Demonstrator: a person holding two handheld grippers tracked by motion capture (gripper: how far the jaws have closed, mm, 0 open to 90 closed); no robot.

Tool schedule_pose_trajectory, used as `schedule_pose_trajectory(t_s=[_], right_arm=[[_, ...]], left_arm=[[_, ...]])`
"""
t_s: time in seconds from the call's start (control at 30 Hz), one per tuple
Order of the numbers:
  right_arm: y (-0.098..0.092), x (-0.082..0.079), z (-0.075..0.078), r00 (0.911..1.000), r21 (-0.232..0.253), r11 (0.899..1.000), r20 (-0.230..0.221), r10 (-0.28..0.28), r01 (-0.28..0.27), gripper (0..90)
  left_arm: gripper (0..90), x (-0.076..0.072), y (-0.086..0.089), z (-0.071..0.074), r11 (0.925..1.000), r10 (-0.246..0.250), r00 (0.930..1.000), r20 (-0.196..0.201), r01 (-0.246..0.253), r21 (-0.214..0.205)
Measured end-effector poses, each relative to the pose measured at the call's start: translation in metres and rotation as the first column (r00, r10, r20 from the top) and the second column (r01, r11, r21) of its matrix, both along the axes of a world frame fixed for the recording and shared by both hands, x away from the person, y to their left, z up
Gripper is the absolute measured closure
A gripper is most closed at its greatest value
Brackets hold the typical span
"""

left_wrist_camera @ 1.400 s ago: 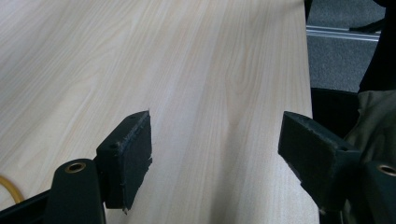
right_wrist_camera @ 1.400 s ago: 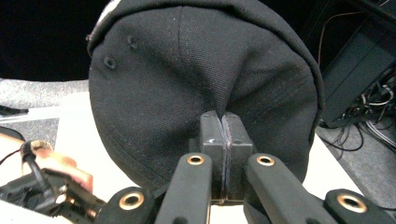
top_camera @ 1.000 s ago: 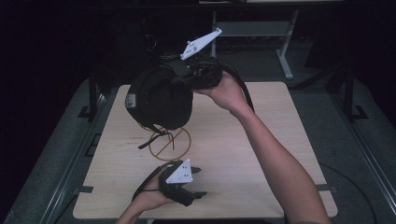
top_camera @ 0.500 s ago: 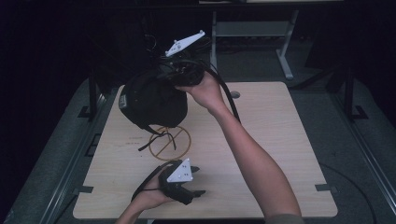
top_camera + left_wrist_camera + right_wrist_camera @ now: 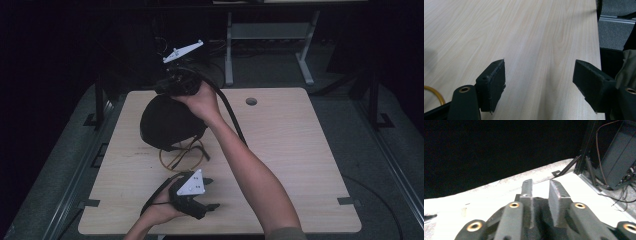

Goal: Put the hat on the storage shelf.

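Observation:
A black hat (image 5: 167, 122) sits over a gold wire stand (image 5: 182, 157) at the left middle of the wooden table (image 5: 290, 150). My right gripper (image 5: 164, 91) is at the hat's far upper edge, held by a hand reaching across. In the right gripper view its jaws (image 5: 541, 185) stand a little apart, having just been opening, with dark hat fabric (image 5: 537, 230) low between them and not pinched. My left gripper (image 5: 211, 193) rests near the table's front edge, open, with bare wood between its jaws (image 5: 540, 67). A bit of the gold wire (image 5: 434, 91) shows at its left.
A round cable hole (image 5: 251, 101) lies at the back of the table. A grey metal frame (image 5: 270, 30) stands behind it on dark floor. The right gripper's black cable (image 5: 230, 112) hangs along the forearm.
The right hand has carried the hat left and down until it rests on the wire stand. The left gripper has stayed put.

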State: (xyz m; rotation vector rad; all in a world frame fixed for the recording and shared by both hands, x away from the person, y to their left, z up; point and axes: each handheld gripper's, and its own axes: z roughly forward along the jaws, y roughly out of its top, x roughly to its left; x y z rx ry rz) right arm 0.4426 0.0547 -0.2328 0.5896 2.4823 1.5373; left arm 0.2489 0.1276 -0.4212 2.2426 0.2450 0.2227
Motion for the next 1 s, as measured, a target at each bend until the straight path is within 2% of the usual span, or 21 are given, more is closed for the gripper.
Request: schedule_pose_trajectory(t_s=[0.03,0.07,0.23,0.33,0.6,0.87,1.0], right_arm=[[0.000,0.000,0.000,1.0000,0.000,1.000,0.000,0.000,0.000,70.7],[-0.002,-0.001,0.001,1.0000,-0.017,1.000,0.001,-0.004,0.004,67.0],[-0.010,-0.007,0.002,1.0000,-0.015,1.000,-0.005,-0.002,0.002,60.4],[-0.017,-0.009,0.001,0.9999,-0.032,0.999,-0.014,-0.007,0.006,56.2],[-0.034,-0.012,0.001,0.9995,-0.030,0.999,-0.028,-0.012,0.011,49.6],[-0.052,-0.015,0.003,0.9987,-0.007,1.000,-0.050,-0.011,0.011,43.1],[-0.059,-0.016,0.004,0.9981,-0.007,1.000,-0.059,-0.018,0.017,38.8]], left_arm=[[26.0,0.000,0.000,0.000,1.0000,0.000,1.0000,0.000,0.000,0.000],[26.0,0.000,0.001,0.000,0.9999,0.005,1.0000,-0.002,-0.005,-0.009],[25.9,-0.001,0.001,0.000,0.9995,0.020,0.9998,-0.002,-0.020,-0.025],[25.8,-0.001,0.003,0.002,0.9990,0.026,0.9997,-0.001,-0.026,-0.035],[25.4,0.002,0.008,0.001,0.9978,0.050,0.9987,-0.003,-0.050,-0.044],[25.1,0.003,0.009,0.000,0.9950,0.066,0.9976,-0.019,-0.067,-0.074],[25.0,0.004,0.010,0.000,0.9953,0.066,0.9976,-0.020,-0.067,-0.070]])
